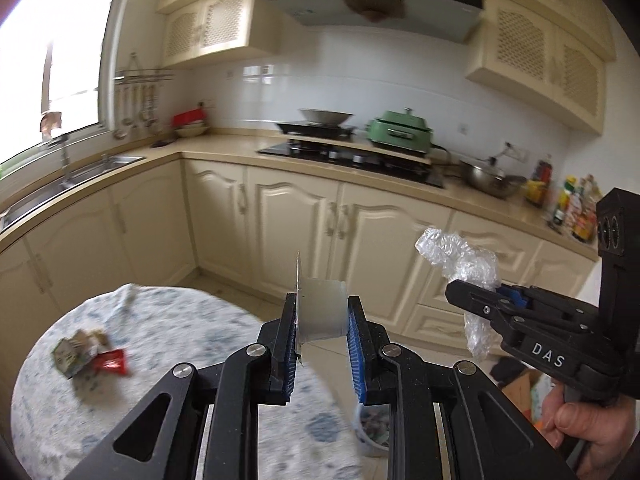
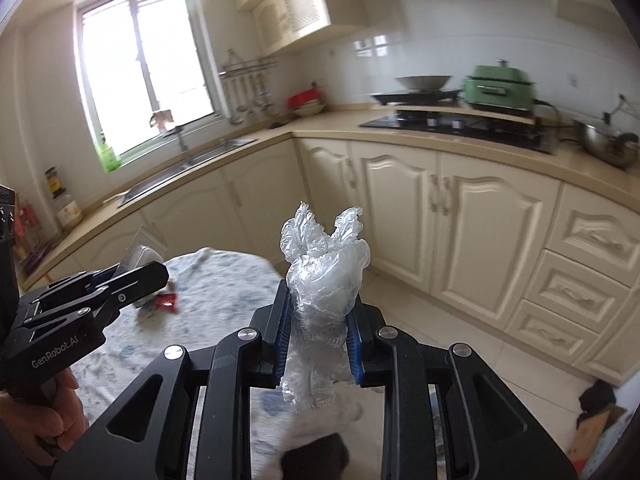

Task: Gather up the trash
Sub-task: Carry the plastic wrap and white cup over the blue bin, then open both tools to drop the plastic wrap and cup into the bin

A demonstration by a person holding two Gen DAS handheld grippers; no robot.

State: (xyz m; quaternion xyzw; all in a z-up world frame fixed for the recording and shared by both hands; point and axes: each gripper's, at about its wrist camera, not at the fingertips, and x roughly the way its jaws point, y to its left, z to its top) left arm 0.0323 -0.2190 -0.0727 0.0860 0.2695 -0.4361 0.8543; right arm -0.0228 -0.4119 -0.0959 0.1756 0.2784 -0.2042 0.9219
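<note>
Left wrist view: the left gripper (image 1: pixel 322 330) is closed on a small white plastic cup (image 1: pixel 323 309), its smooth round wall squeezed between the ribbed blue pads (image 1: pixel 354 344), with a thin foil lid standing on edge against the left pad. Below lies a round table (image 1: pixel 168 364) under a mottled blue-and-white cloth; on it, blurred, lie a crumpled red wrapper (image 1: pixel 110 362) and a small printed carton (image 1: pixel 72 354) side by side. A bin (image 1: pixel 372 428) lined with a bag shows on the floor beside the table, behind the fingers. At right, the right gripper (image 1: pixel 476 296), matte black, is clamped on a wad of clear crinkled plastic film (image 1: pixel 460 256), and a hand (image 1: pixel 588 428) grips its handle.

Right wrist view: the right gripper (image 2: pixel 318 336) pinches the plastic film (image 2: pixel 324 280), glossy and wrinkled, bunched up above the pads and trailing below them. At left the left gripper (image 2: pixel 132 276) holds the cup (image 2: pixel 144 258) over the table (image 2: pixel 224 300); the red wrapper (image 2: pixel 166 301) lies beneath it. Cream panelled cabinets (image 2: pixel 460 216) and a beige counter (image 2: pixel 440 136) run behind.
</note>
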